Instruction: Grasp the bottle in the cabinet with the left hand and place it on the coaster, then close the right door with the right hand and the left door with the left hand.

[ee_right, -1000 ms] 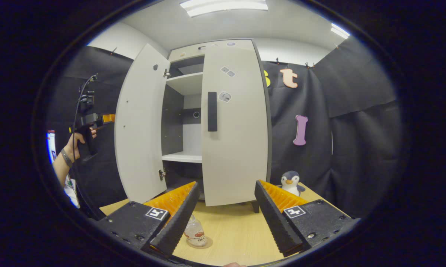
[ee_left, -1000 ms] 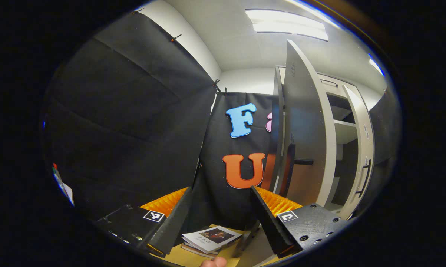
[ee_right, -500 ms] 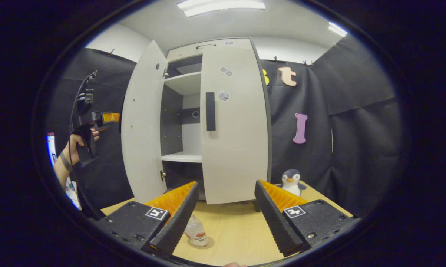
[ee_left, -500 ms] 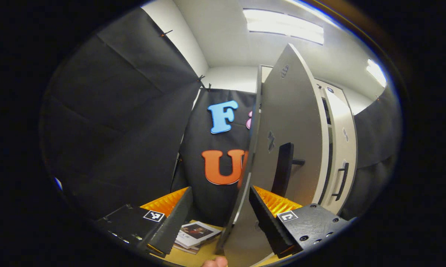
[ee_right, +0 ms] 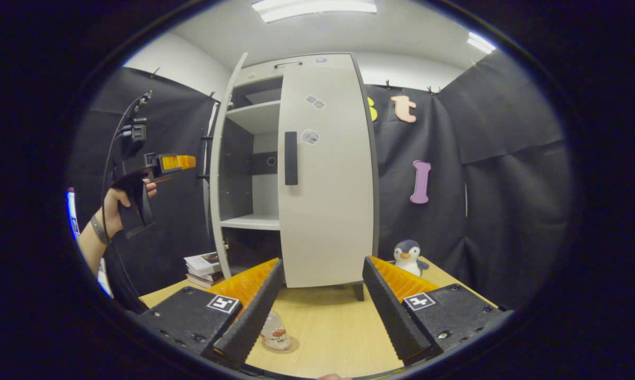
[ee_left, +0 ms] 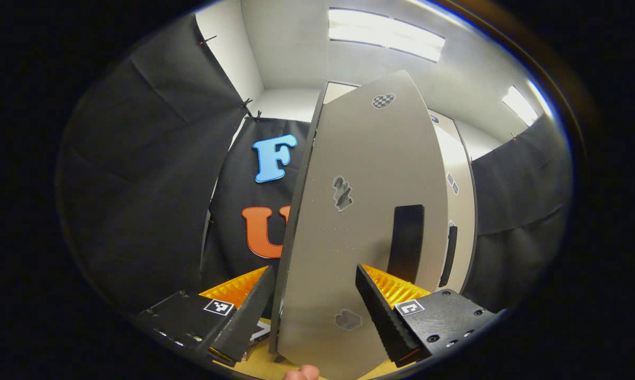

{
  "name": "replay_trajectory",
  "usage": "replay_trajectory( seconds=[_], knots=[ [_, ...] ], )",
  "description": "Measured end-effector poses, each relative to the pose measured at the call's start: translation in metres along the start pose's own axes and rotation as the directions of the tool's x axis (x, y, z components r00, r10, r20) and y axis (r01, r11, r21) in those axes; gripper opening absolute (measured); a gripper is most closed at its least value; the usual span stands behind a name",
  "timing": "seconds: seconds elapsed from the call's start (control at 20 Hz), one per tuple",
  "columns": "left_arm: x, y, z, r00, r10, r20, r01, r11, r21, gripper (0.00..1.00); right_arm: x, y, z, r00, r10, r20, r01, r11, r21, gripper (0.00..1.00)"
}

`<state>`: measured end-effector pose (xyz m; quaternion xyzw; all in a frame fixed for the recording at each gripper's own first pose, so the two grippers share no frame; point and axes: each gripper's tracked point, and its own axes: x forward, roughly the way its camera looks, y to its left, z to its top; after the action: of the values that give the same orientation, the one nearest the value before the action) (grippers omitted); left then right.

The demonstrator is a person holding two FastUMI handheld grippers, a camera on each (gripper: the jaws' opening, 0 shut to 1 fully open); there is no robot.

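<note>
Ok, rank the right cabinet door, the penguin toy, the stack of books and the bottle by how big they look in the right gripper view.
1. right cabinet door, by far the largest.
2. penguin toy and stack of books: about alike, not ranked.
3. bottle, smallest showing, though a finger of the right gripper partly hides it and it stands nearest the camera.

- The cabinet (ee_right: 254, 71) is pale grey-white outside, with white shelves and a dark grey back panel.
- Its right door (ee_right: 325, 184) is off-white with a black handle (ee_right: 291, 158).
- The left door (ee_left: 359, 221) looks grey with a dark edge, a black handle and small grey patches; one near the top is checkered.
- The table (ee_right: 328, 332) is light yellowish wood.
- The bottle (ee_right: 275, 333) is clear with a red and white label, on a tan coaster (ee_right: 291, 345).
- The toy penguin (ee_right: 408, 257) is blue-grey and white with an orange beak.
- The stacked books (ee_right: 204, 266) show white covers and dark edges.
- The ceiling (ee_right: 401, 31) is white.
</note>
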<state>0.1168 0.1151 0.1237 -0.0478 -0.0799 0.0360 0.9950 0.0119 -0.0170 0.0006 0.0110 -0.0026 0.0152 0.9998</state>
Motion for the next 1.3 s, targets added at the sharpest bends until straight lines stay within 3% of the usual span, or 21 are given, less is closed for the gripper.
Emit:
replay_trajectory(
  seconds=[0.15, 0.2, 0.25, 0.3, 0.35, 0.4, 0.5, 0.55, 0.65, 0.75, 0.8, 0.85, 1.0, 1.05, 1.2, 1.3],
  knots=[
    [-0.01, 0.007, 0.007, 0.999, 0.031, 0.008, -0.031, 0.999, 0.024, 0.99, 0.001, 0.001, -0.001, 1.0, 0.0, 0.002, 0.0, 1.0, 0.003, 0.98],
    [-0.013, 0.011, 0.006, 0.999, 0.033, 0.005, -0.033, 0.999, 0.023, 0.95, 0.002, 0.001, -0.002, 1.0, 0.003, 0.0, -0.003, 1.0, 0.005, 0.98],
    [-0.019, 0.012, 0.006, 0.999, 0.034, -0.003, -0.034, 0.999, 0.023, 0.99, 0.004, 0.002, -0.003, 1.0, 0.007, -0.003, -0.007, 1.0, 0.009, 0.98],
    [-0.024, 0.011, 0.007, 0.999, 0.031, -0.01, -0.031, 0.999, 0.025, 0.9, 0.006, 0.005, -0.004, 1.0, 0.013, -0.004, -0.013, 1.0, 0.012, 0.98],
    [-0.03, 0.01, 0.006, 0.999, 0.027, -0.017, -0.027, 0.999, 0.028, 0.9, 0.007, 0.008, -0.004, 1.0, 0.018, -0.006, -0.018, 1.0, 0.014, 0.94],
    [-0.038, 0.01, 0.006, 0.999, 0.029, -0.019, -0.028, 0.999, 0.028, 0.95, 0.006, 0.011, -0.006, 1.0, 0.025, -0.008, -0.025, 1.0, 0.017, 0.98],
    [-0.052, 0.007, 0.005, 0.999, 0.036, -0.025, -0.035, 0.999, 0.027, 0.99, 0.007, 0.016, -0.009, 0.999, 0.038, -0.012, -0.038, 0.999, 0.019, 0.98],
    [-0.06, 0.004, 0.002, 0.999, 0.031, -0.034, -0.03, 0.999, 0.028, 0.9, 0.007, 0.018, -0.01, 0.999, 0.044, -0.014, -0.044, 0.999, 0.02, 0.94],
    [-0.075, -0.001, -0.01, 0.998, 0.035, -0.047, -0.033, 0.999, 0.043, 0.99, 0.005, 0.019, -0.01, 0.999, 0.052, -0.016, -0.052, 0.998, 0.022, 0.99],
    [-0.091, -0.005, -0.027, 0.997, 0.045, -0.057, -0.041, 0.996, 0.073, 0.99, 0.004, 0.02, -0.009, 0.998, 0.058, -0.012, -0.057, 0.998, 0.023, 0.99],
    [-0.1, -0.009, -0.035, 0.997, 0.045, -0.065, -0.039, 0.996, 0.085, 0.99, 0.004, 0.021, -0.009, 0.998, 0.061, -0.012, -0.061, 0.998, 0.022, 0.94],
    [-0.109, -0.017, -0.043, 0.996, 0.04, -0.075, -0.033, 0.995, 0.093, 0.99, 0.003, 0.02, -0.008, 0.998, 0.063, -0.011, -0.063, 0.998, 0.023, 0.98],
    [-0.132, -0.048, -0.062, 0.997, -0.002, -0.08, 0.01, 0.995, 0.102, 0.99, 0.001, 0.019, -0.009, 0.998, 0.068, -0.002, -0.068, 0.997, 0.028, 0.98],
    [-0.138, -0.059, -0.065, 0.997, -0.022, -0.073, 0.03, 0.994, 0.107, 0.99, 0.001, 0.019, -0.009, 0.998, 0.068, -0.002, -0.068, 0.997, 0.032, 0.94],
    [-0.159, -0.082, -0.079, 0.996, -0.045, -0.076, 0.055, 0.99, 0.132, 0.95, -0.006, 0.019, -0.018, 0.997, 0.072, -0.012, -0.071, 0.995, 0.068, 0.98],
    [-0.169, -0.094, -0.084, 0.995, -0.058, -0.085, 0.069, 0.99, 0.127, 0.99, -0.011, 0.014, -0.024, 0.998, 0.059, -0.023, -0.057, 0.995, 0.079, 0.99]
  ],
)
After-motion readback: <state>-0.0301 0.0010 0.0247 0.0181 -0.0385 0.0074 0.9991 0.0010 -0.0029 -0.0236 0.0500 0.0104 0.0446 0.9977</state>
